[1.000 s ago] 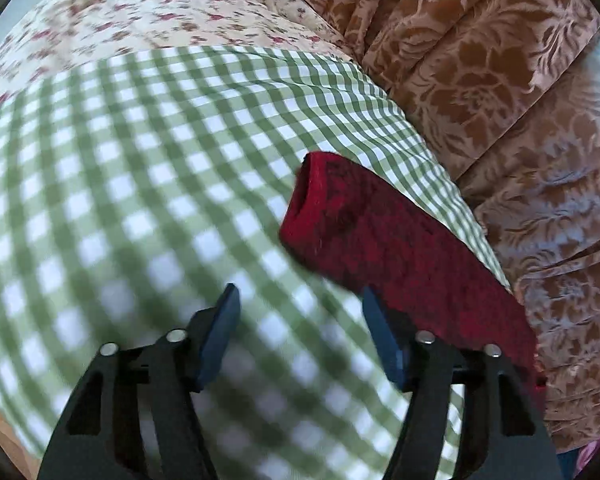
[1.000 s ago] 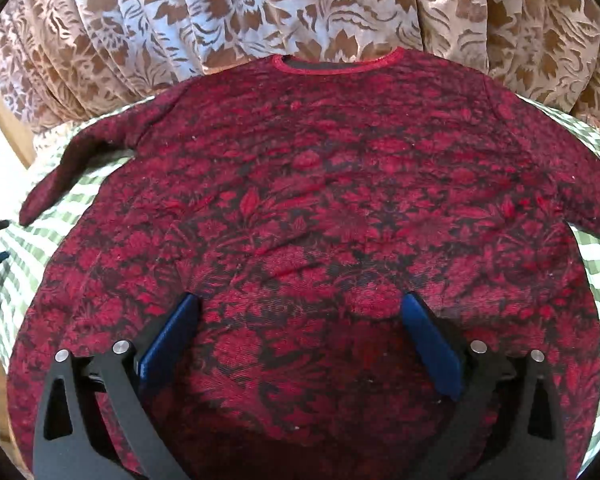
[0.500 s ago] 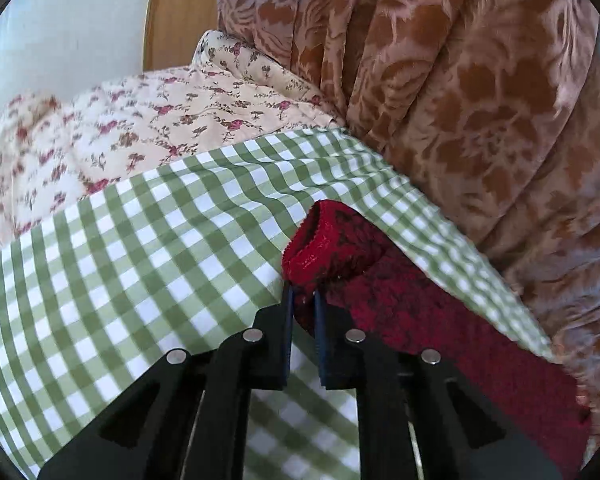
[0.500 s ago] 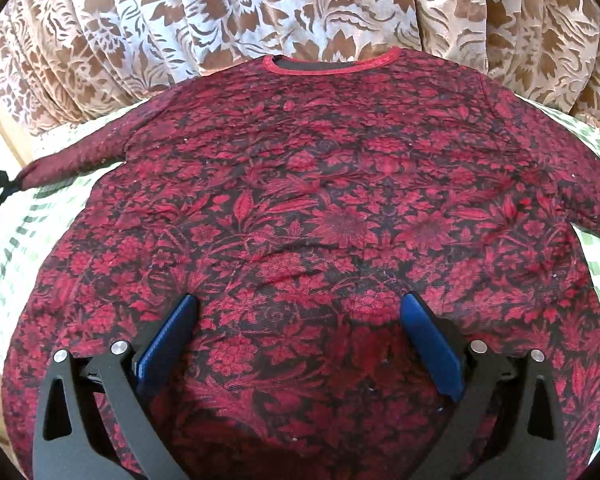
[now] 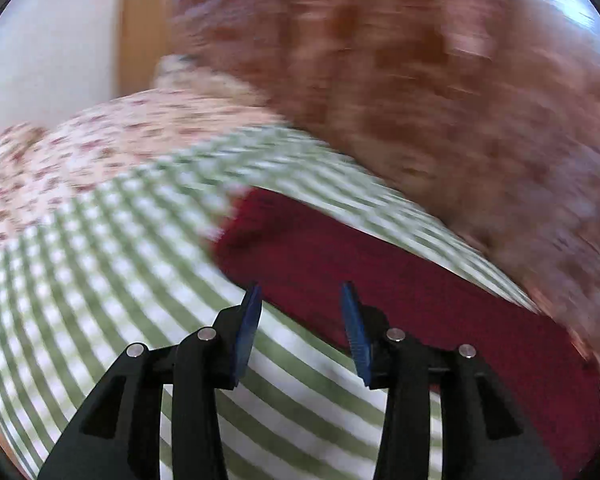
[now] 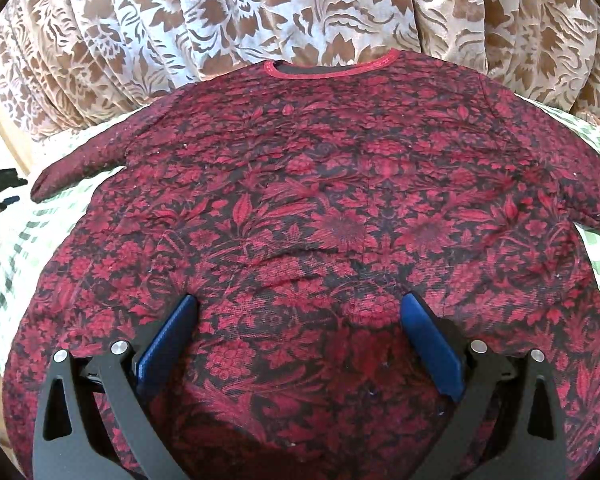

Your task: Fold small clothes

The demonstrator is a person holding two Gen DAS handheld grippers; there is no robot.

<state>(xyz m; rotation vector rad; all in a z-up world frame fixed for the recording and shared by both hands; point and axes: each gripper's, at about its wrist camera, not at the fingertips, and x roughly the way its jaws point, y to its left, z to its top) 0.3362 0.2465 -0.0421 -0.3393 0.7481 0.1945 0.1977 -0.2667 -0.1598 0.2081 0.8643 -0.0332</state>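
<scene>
A red and black floral sweater [image 6: 320,208] lies flat on a green checked cloth [image 6: 24,232], neck at the far side. Its left sleeve [image 6: 84,164] stretches out to the left; the same sleeve [image 5: 340,264] shows blurred in the left wrist view. My left gripper [image 5: 302,300] is open and empty, just short of the sleeve's near edge. It also shows at the left edge of the right wrist view [image 6: 0,188]. My right gripper [image 6: 298,308] is open and empty over the sweater's lower body.
A brown floral curtain [image 6: 300,12] hangs behind the table. A pink flowered cloth [image 5: 80,152] lies beyond the green checked cloth [image 5: 100,280] at the left. A wooden frame [image 5: 140,28] and white wall stand far left.
My left gripper, shut on the sleeve cuff half a second ago, has opened and let it go. The sleeve now lies straighter to the left. The left view is blurred by motion.
</scene>
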